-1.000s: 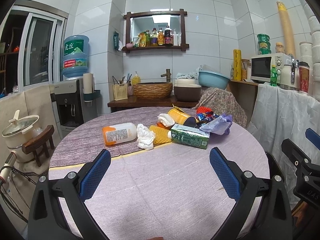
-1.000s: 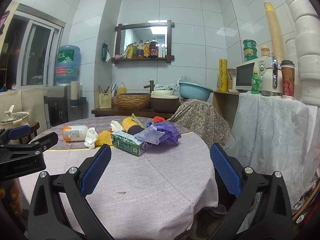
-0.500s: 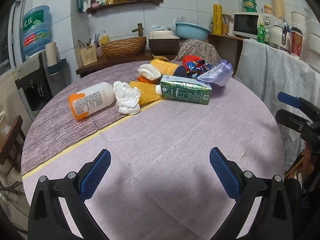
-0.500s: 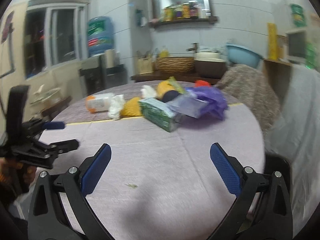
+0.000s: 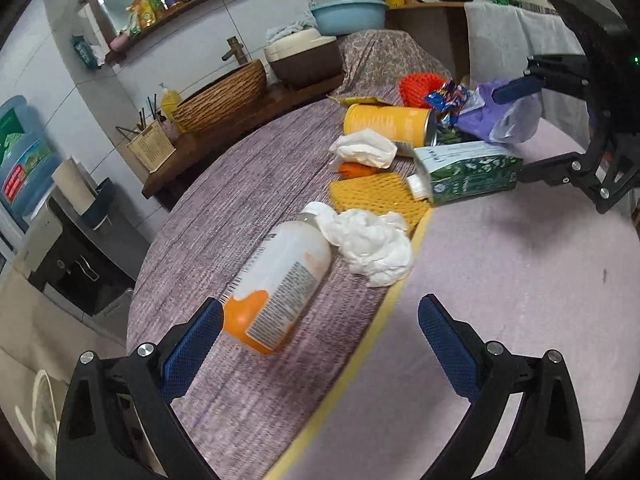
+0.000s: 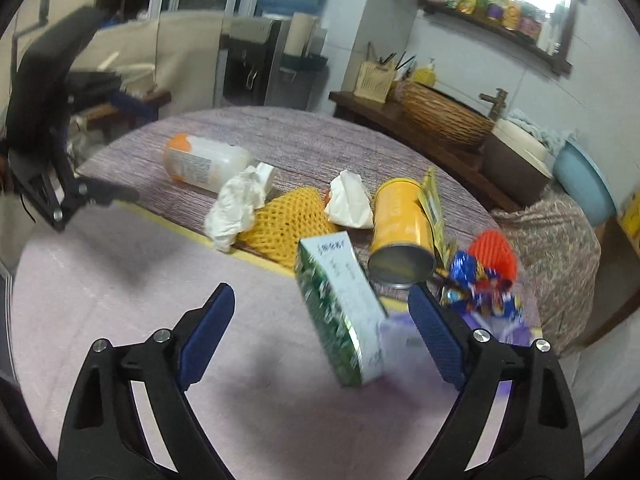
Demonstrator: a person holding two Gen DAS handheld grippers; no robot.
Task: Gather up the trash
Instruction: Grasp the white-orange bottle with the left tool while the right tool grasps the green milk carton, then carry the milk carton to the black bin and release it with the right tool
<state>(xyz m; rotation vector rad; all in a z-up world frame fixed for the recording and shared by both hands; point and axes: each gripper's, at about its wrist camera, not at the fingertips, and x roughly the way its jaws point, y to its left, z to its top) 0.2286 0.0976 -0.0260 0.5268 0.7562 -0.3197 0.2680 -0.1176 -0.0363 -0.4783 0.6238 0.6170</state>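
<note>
Left gripper (image 5: 318,330): blue-padded fingers spread wide, nothing pinched; orange base of the white plastic bottle with orange base and printed label (image 5: 280,280) just beside the left pad at 9 o'clock, contact not determinable. Bottle lying on its side on the round table under a lilac and grey-striped cloth (image 5: 500,280), neck toward 1 o'clock, meeting a crumpled white tissue wad (image 5: 372,246). Beyond the wad, toward 1 o'clock: yellow foam fruit net (image 5: 378,196), second white tissue (image 5: 364,148), yellow cylindrical can on its side (image 5: 388,124). Right gripper (image 6: 322,338): jaws closing, pads not yet pressing anything; green and white drink carton (image 6: 340,312) lying between them, nearer the right pad, with a pale purple plastic bag (image 6: 396,336) against it at 3 o'clock. At 1 o'clock of that carton: open can mouth, blue snack wrappers (image 6: 476,284), orange-red foam net (image 6: 494,254). Same trash cluster grouped mid-table, toward the far side.
</note>
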